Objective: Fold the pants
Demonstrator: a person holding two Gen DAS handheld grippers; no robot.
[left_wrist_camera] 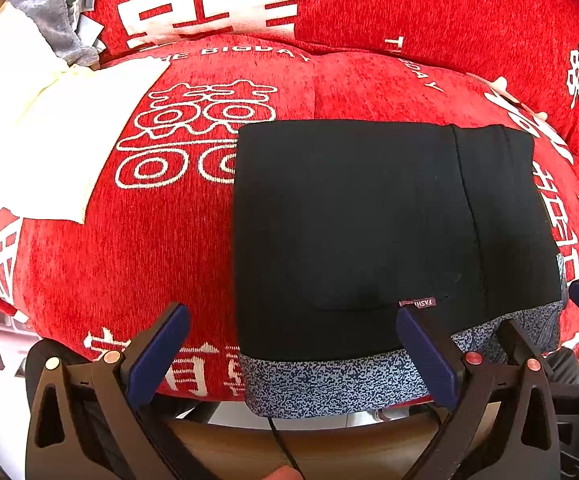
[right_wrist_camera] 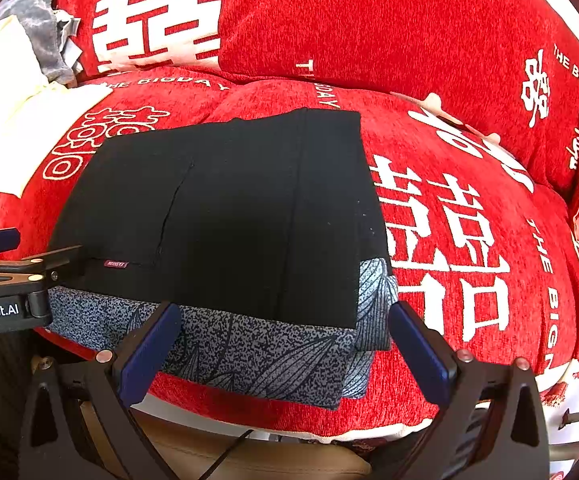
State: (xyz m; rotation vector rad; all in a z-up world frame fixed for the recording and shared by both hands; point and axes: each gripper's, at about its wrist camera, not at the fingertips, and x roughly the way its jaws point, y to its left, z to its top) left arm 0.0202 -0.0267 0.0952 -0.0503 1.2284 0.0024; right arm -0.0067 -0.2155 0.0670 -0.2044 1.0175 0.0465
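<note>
Black pants (left_wrist_camera: pixel 389 232), folded into a rectangle, lie at frame centre on a speckled blue cloth (left_wrist_camera: pixel 329 380) over the red sofa cover (left_wrist_camera: pixel 129 260). Left claw (left_wrist_camera: pixel 293 354) and right claw (right_wrist_camera: pixel 285 354) both gape, empty, at lower frame.

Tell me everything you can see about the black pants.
The black pants are folded into a neat, flat rectangle of smooth dark fabric. Seams run along them, and a small label sits near the front edge. They lie on a blue-grey speckled garment, itself on the red sofa cover. Both grippers, left and right, are open and touch nothing.
</note>
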